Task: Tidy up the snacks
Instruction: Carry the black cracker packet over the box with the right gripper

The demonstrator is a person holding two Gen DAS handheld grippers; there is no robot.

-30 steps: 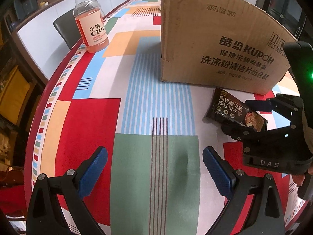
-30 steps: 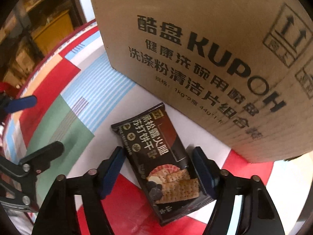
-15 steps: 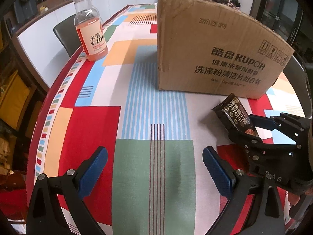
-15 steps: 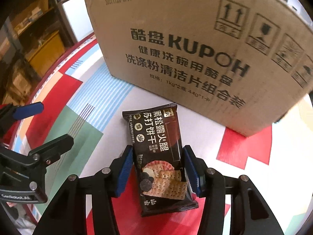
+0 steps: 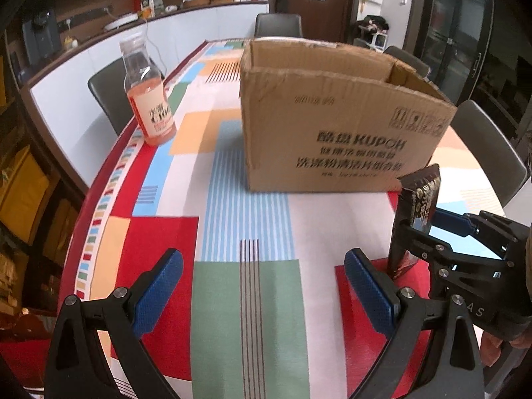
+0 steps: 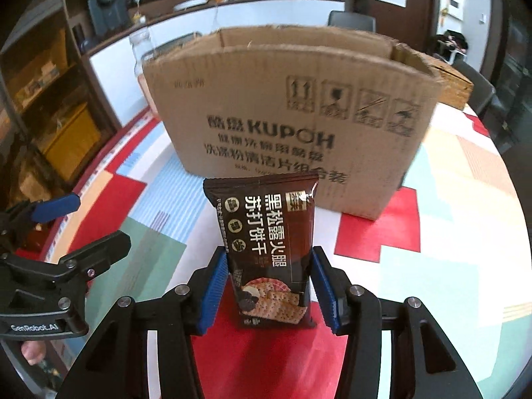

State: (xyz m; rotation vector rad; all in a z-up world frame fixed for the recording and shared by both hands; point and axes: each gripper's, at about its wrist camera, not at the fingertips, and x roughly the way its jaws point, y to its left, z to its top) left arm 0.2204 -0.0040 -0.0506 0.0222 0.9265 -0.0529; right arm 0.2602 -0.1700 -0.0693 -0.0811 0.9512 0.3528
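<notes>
A dark brown cracker packet [image 6: 266,249] stands tilted up off the table, and my right gripper [image 6: 267,291] is shut on its lower half, blue pads pressing both sides. The left wrist view shows the same packet [image 5: 417,212] edge-on at the right, held in the right gripper [image 5: 429,229]. Behind it stands an open cardboard box [image 6: 292,116], its top flaps up; the box [image 5: 332,126] fills the middle of the left wrist view. My left gripper [image 5: 262,289] is open over the patterned tablecloth [image 5: 246,199] with nothing between its fingers.
A bottle of pink drink [image 5: 148,99] stands at the table's left edge, partly hidden behind the box in the right wrist view. Dark chairs [image 5: 279,25] ring the table. A low white partition and shelves lie to the left. A second brown box [image 6: 449,79] sits behind.
My right gripper closed on the packet where it lay flat and has lifted it, tipping it upright. Both grippers have risen, so the box's open top now shows.
</notes>
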